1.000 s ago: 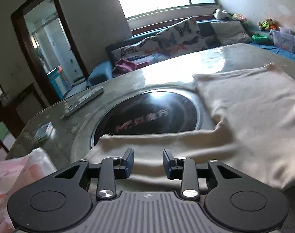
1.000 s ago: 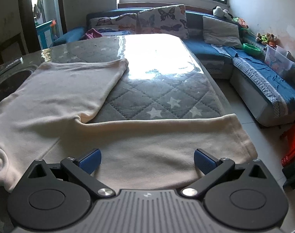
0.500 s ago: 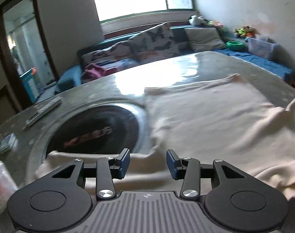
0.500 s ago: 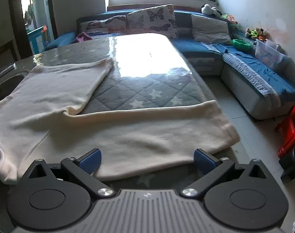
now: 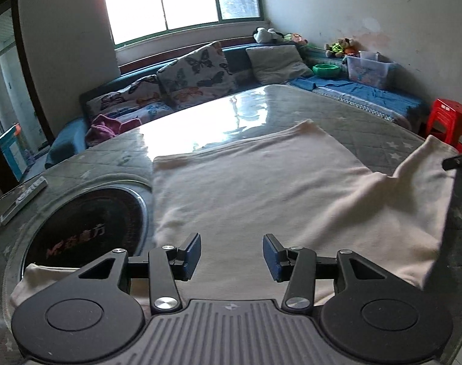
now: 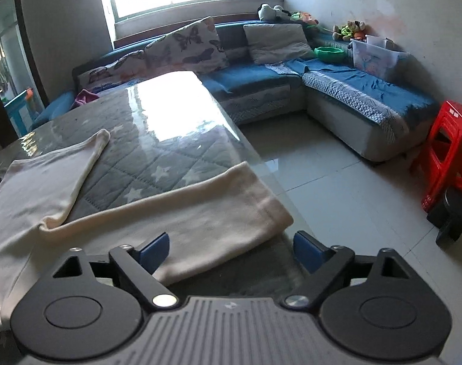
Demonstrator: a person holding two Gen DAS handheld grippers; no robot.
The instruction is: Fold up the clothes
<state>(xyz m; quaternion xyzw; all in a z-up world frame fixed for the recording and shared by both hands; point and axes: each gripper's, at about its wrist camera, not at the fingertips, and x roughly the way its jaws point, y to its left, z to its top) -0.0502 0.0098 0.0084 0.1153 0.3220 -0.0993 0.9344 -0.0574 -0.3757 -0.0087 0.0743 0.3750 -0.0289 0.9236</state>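
Observation:
A cream garment (image 5: 261, 188) lies spread on the grey quilted table (image 5: 291, 103) under a glossy cover. My left gripper (image 5: 231, 254) hovers low over its near edge, open, with nothing between the fingers. In the right wrist view the garment splits into two long parts: a far one (image 6: 48, 176) and a near one (image 6: 206, 210) ending at the table's right edge. My right gripper (image 6: 231, 251) is open wide above that near part's end; its left fingertip (image 6: 154, 248) sits over the cloth. A dark tip (image 5: 457, 161) of it shows beside the cloth's right end.
A round black hob (image 5: 88, 225) is set into the table at the left, with a remote control (image 5: 24, 197) beyond it. A blue corner sofa (image 6: 352, 91) with cushions runs behind. A red stool (image 6: 449, 152) and a black stool (image 6: 456, 216) stand on the tiled floor.
Both views have swung to the right: the left from the hob onto the garment's body, the right toward the near part's end and the table edge. The left jaws stand a little wider.

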